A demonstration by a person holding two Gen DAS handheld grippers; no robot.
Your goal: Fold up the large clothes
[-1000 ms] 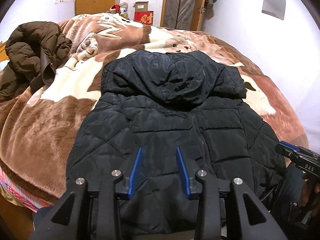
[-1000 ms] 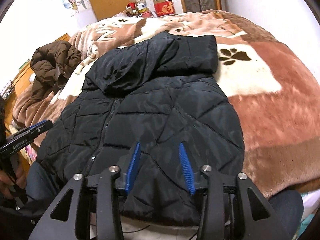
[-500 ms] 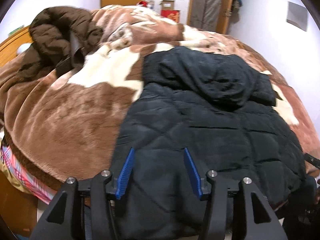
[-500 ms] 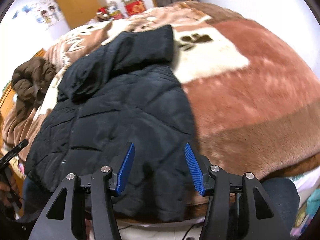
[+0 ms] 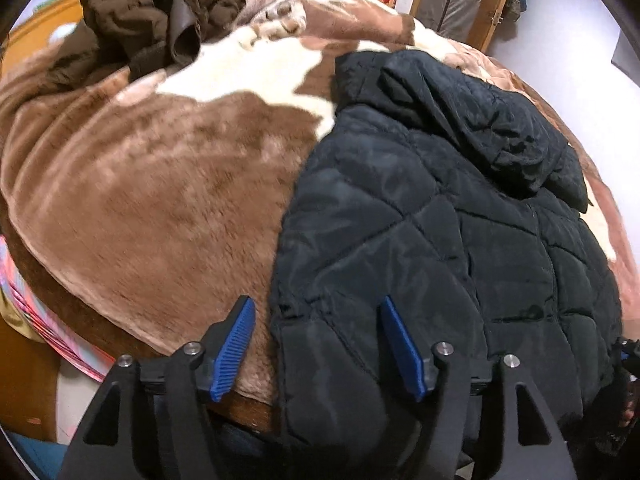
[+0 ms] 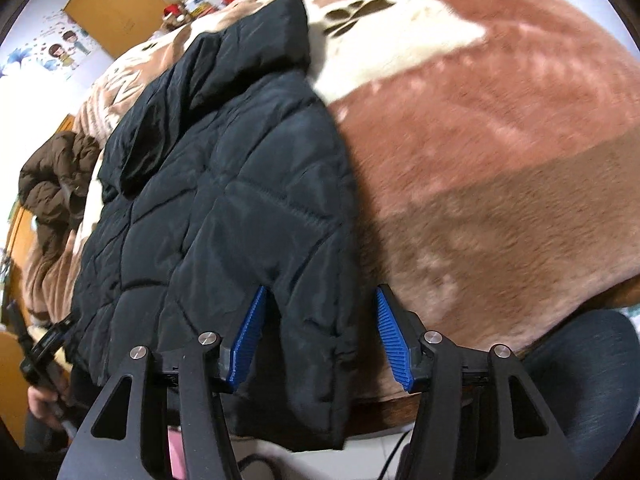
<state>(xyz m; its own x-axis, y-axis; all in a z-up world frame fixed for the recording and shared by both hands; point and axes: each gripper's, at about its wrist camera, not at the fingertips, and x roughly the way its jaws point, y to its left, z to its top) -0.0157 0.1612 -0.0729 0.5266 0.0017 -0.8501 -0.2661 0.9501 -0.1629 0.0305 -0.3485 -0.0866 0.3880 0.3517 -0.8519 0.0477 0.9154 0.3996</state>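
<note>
both grippers are spread and have just been opening: left gripper (image 5: 318, 346) straddles the black puffer jacket (image 5: 420, 240) at its hem corner, right gripper (image 6: 318, 336) the opposite corner, pads not pressing. jacket lies flat on the brown blanket (image 5: 140, 200), brown coat (image 5: 148, 12) heaped further back

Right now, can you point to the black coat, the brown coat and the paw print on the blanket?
black coat (image 5: 400, 208): left wrist view, quilted front panel.
brown coat (image 5: 132, 12): left wrist view, puffy crumpled top.
paw print (image 6: 352, 12): right wrist view, dark pad on the white patch.
</note>
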